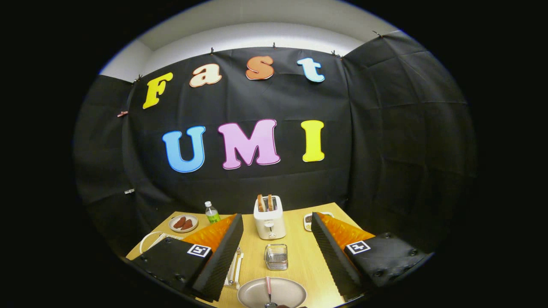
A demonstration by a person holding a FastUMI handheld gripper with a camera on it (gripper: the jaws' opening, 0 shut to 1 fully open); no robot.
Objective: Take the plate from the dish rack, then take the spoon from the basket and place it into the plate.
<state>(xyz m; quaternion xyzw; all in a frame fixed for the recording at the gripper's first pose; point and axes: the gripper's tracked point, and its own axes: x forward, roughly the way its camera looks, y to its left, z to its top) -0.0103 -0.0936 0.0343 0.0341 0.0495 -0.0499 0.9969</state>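
Wooden table [299, 261], lower centre of frame, black booth wall behind it. Gripper [274, 252] in the lower part of frame, fingers spread wide, nothing between the pads, touching nothing. Left finger [220, 256] lower left, right finger [334, 256] lower right, both angled in toward the table middle.

Plate [284, 295], grey-beige, flat on the table at bottom centre, between the two fingers and close under the camera. Spoon [269, 291] lies in the plate, red-and-white handle toward the toaster, bowl end toward the bottom edge; long axis runs roughly straight along the gripper's forward line. Judgement: spoon-in-plate looks already met, task at or near its end, so next is likely just clearing the fingers away without knocking the plate.

White toaster [269, 222], centre, beyond the fingers, two bread slices upright in it. Wire mesh basket [276, 256] just ahead of the plate, between plate and toaster, looks empty. White dish rack [234, 269] partly hidden behind the left finger; a white loop further left may belong to it, can't tell. Small plate with brown food pieces [183, 223], left rear. Green-label bottle [211, 212] just right of that. Small dish [308, 220], right rear, half hidden by right finger, contents unclear.
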